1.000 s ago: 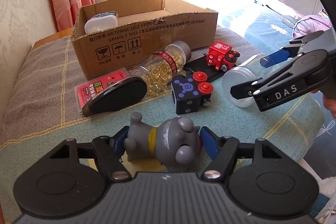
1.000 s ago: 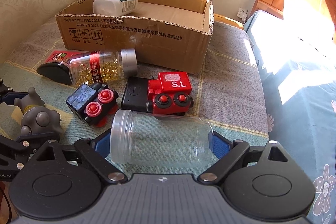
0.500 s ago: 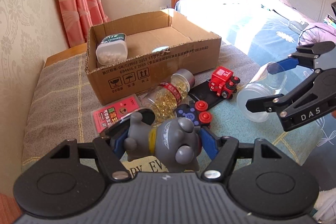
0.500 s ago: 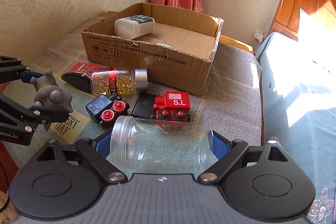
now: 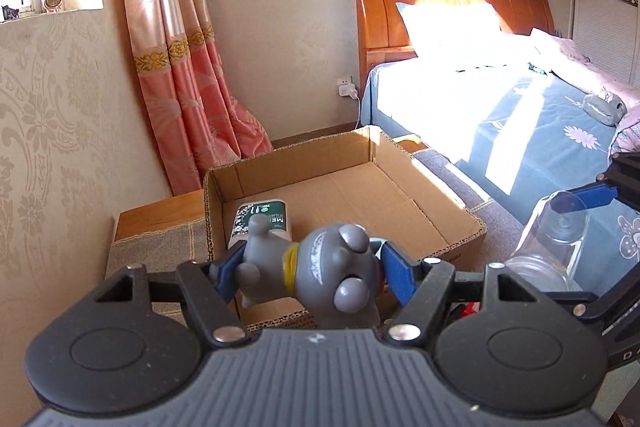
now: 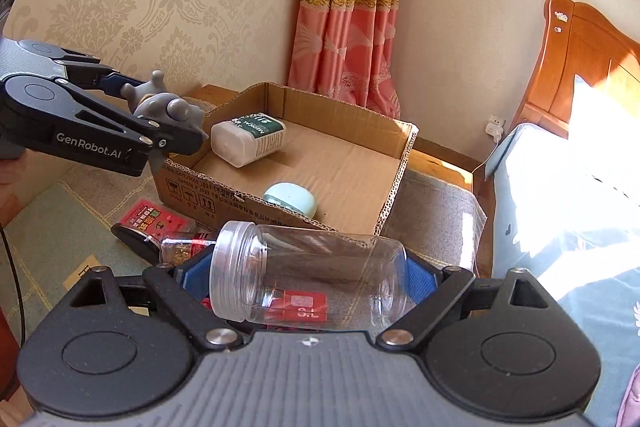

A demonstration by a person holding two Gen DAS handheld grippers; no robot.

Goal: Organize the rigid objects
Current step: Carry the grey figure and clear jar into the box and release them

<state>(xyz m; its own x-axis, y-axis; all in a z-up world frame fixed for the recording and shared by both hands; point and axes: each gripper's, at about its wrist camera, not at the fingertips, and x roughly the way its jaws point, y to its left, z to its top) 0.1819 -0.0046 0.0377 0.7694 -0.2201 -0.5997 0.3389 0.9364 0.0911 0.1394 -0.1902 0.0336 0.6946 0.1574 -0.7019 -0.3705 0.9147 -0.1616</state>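
Box [image 6: 348, 163] is sitting open, holding a white bottle [image 6: 248, 141]. Right hand-held gripper [image 6: 308, 287] is pinching a clear jar [image 6: 308, 283] near it; left hand-held gripper [image 5: 308, 271] is clamping a grey toy [image 5: 320, 275] over its front edge.

Grey toy figure [image 5: 320, 273] sideways, clear jar [image 6: 308, 277] horizontal, lidless

Grey figurine [image 5: 320, 271], yellow collar; clear jar [image 6: 308, 287]; brown cardboard box [image 6: 320, 163]; pink curtain [image 6: 344, 11], gold band

"GenRobot.AI" is printed on the left gripper [image 6: 168, 115]; "S.L" on the red toy train [image 6: 298, 309].
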